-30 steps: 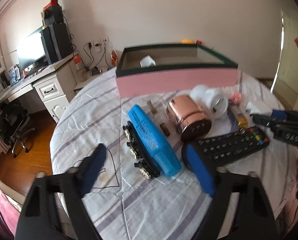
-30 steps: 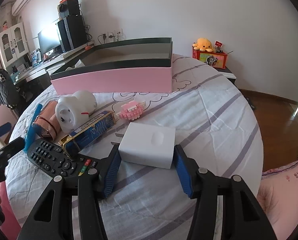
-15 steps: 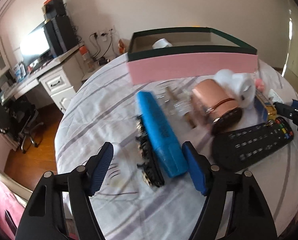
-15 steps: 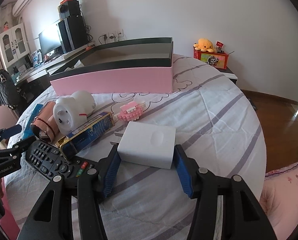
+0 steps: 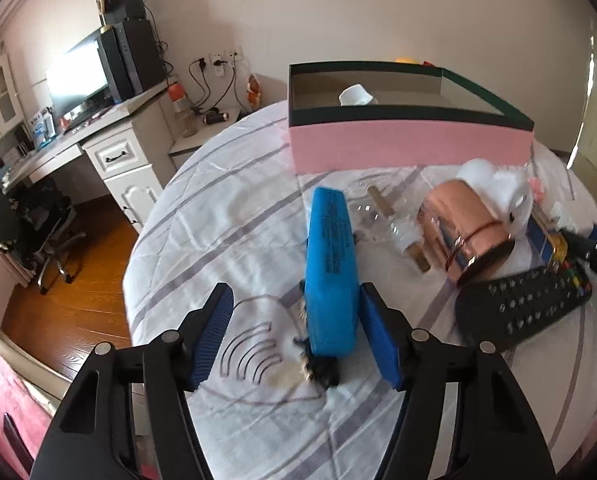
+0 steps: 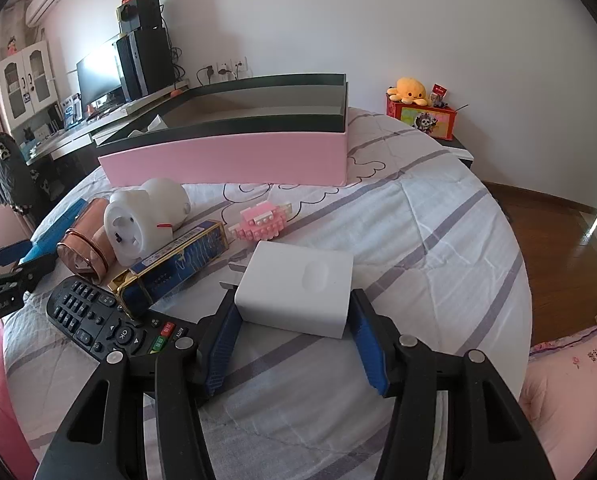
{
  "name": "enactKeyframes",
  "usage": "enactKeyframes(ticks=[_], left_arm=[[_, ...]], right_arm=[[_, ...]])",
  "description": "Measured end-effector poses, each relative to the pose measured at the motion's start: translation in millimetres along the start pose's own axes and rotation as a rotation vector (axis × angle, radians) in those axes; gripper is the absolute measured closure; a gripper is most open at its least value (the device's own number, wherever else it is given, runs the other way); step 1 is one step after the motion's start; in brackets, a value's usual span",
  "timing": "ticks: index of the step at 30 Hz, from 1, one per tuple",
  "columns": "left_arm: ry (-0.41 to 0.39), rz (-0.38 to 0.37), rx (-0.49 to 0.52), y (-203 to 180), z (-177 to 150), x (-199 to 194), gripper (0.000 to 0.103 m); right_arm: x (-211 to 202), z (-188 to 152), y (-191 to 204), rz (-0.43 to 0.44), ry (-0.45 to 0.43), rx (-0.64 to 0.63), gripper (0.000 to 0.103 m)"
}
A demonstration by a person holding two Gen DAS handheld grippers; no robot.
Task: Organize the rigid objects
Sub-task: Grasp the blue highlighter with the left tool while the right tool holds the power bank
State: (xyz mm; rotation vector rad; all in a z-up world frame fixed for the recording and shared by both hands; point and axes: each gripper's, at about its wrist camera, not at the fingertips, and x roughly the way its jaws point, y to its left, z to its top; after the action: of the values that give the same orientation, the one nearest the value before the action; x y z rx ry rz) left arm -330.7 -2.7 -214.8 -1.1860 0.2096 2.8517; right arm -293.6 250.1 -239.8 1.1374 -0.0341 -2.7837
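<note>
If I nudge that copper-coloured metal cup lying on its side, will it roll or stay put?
The copper-coloured metal cup looks apt to roll: it lies on its round side on the soft striped bedcover. It would probably not go far, since the black remote control and white bear-shaped lamp crowd it. Its glossy surface may be slippery under the jaws.

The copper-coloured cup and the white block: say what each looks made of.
Copper-coloured cup: probably polished metal or metallic plating, since it shows mirror-like highlights and reflections. White block: likely matte moulded plastic, with an even dull surface, rounded edges and a shallow oval dimple on top. Neither can be confirmed by look alone.
</note>
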Motion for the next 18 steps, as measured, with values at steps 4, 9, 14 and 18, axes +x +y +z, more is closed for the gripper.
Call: enactKeyframes(ticks=[4,9,14,18], left_arm=[[0.016,-0.044,-0.019,3,10,10,0.037],[0.028,-0.051,0.0,0,14,22,0.061],[0.014,-0.087,-0.002,0,15,23,0.078],[0.003,-0.099,-0.006,1,14,19,0.078]], right_arm=[[0,0,0,-0.003,0.001,-0.004,0.048],[1,0,0,-0.003,0.001,-0.004,0.048],[1,0,0,0.001,0.002,0.0,0.047],[2,3,-1,0.014,0.011,0.005,0.042]])
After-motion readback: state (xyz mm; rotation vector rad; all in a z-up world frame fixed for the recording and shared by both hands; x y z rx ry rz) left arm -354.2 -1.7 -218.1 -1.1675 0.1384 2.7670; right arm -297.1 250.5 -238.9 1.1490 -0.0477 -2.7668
